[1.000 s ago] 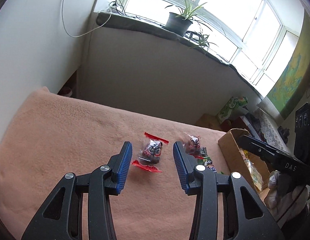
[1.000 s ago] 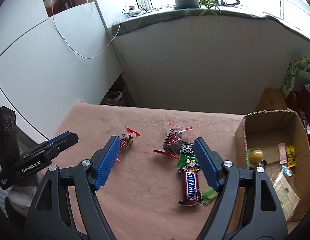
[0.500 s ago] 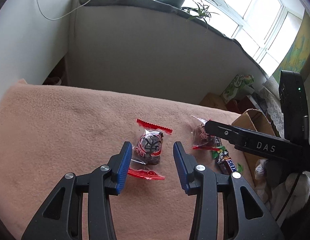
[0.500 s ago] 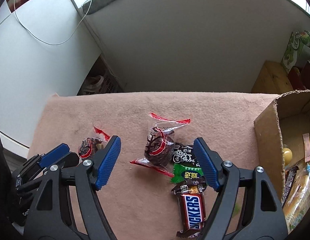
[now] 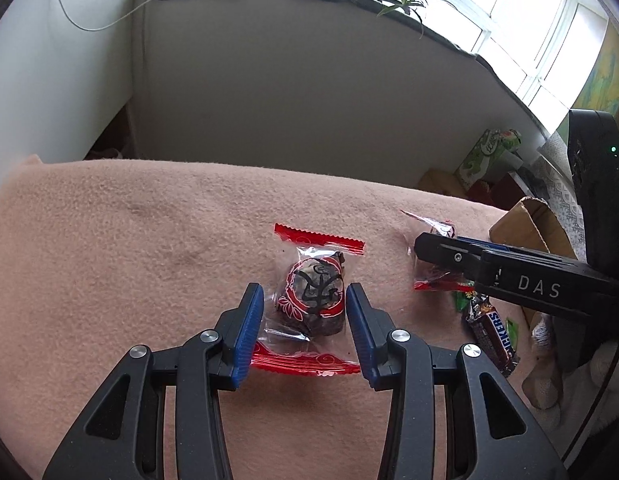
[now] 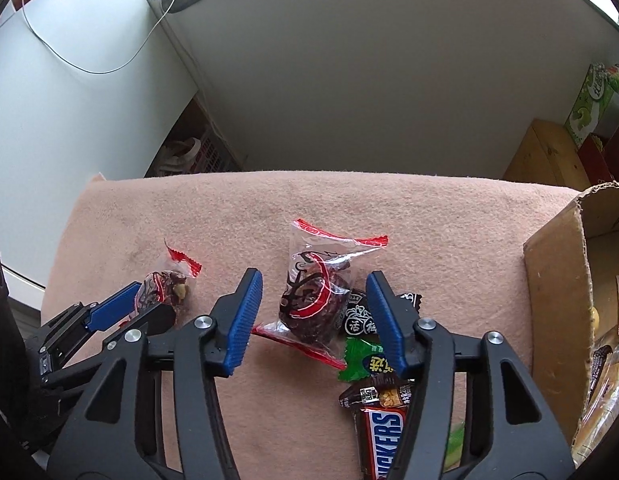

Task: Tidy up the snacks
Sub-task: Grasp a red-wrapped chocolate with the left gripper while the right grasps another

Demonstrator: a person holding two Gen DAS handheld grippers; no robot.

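Pink fleece blanket (image 5: 109,272) covers the surface, and everything else sits relative to it. On its middle, the left gripper (image 5: 305,300) straddles a red-edged plum sweet (image 5: 313,300), blue pads just beside the wrapper, not pressing. Toward the blanket's right side, the right gripper (image 6: 313,300), whose jaws have just been closing, brackets a second plum sweet (image 6: 313,304), pads apart from it. A Snickers bar (image 6: 383,436) lies nearer, and a cardboard box (image 6: 557,300) stands at the blanket's right edge.
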